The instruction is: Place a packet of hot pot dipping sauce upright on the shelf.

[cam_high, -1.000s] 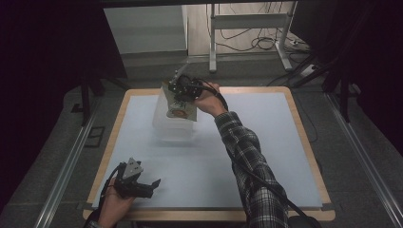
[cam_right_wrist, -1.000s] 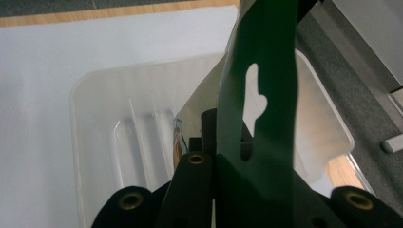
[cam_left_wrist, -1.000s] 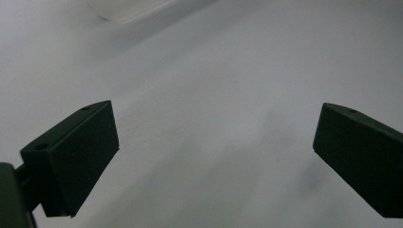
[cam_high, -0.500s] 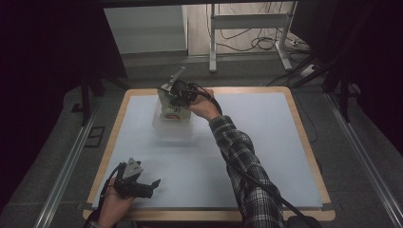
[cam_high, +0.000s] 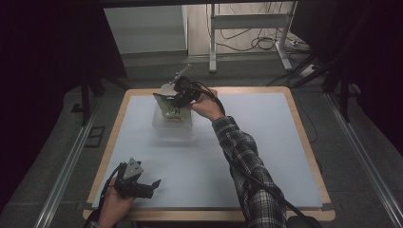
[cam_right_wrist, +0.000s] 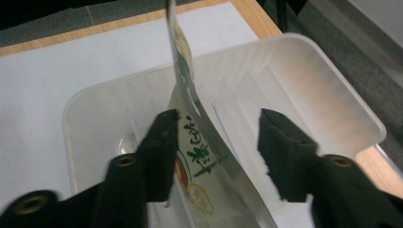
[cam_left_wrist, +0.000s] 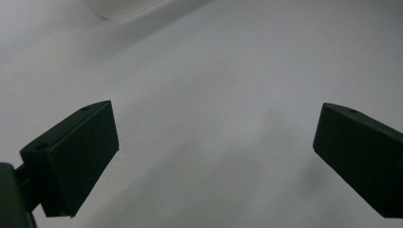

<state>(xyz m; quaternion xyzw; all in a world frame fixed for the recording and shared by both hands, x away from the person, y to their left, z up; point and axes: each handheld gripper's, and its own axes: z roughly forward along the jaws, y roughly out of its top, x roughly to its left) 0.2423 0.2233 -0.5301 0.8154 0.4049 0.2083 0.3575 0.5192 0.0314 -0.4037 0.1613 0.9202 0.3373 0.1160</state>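
A flat printed packet (cam_right_wrist: 183,57) with green lettering stands on edge inside a translucent plastic bin (cam_right_wrist: 304,80) at the far middle of the table. My right gripper (cam_right_wrist: 218,137) hangs over the bin (cam_high: 173,130) with the packet (cam_high: 172,110) between its jaws. The jaws have just been opening and stand apart, no longer pinching it. From above, the right gripper (cam_high: 178,97) points left over the bin's far end. My left gripper (cam_high: 153,184) rests near the front left corner, open. In its own view the left gripper (cam_left_wrist: 214,156) has bare mat between the jaws.
A pale mat (cam_high: 266,142) covers the wood-edged table (cam_high: 304,142). Metal rails (cam_high: 62,175) run along both sides on the floor. Desk legs and cables (cam_high: 252,42) lie beyond the far edge. A corner of the bin (cam_left_wrist: 123,7) shows ahead of the left gripper.
The right hand has shifted slightly left over the bin and the packet has sunk lower into it. The right jaws have spread apart. The left hand has stayed still.
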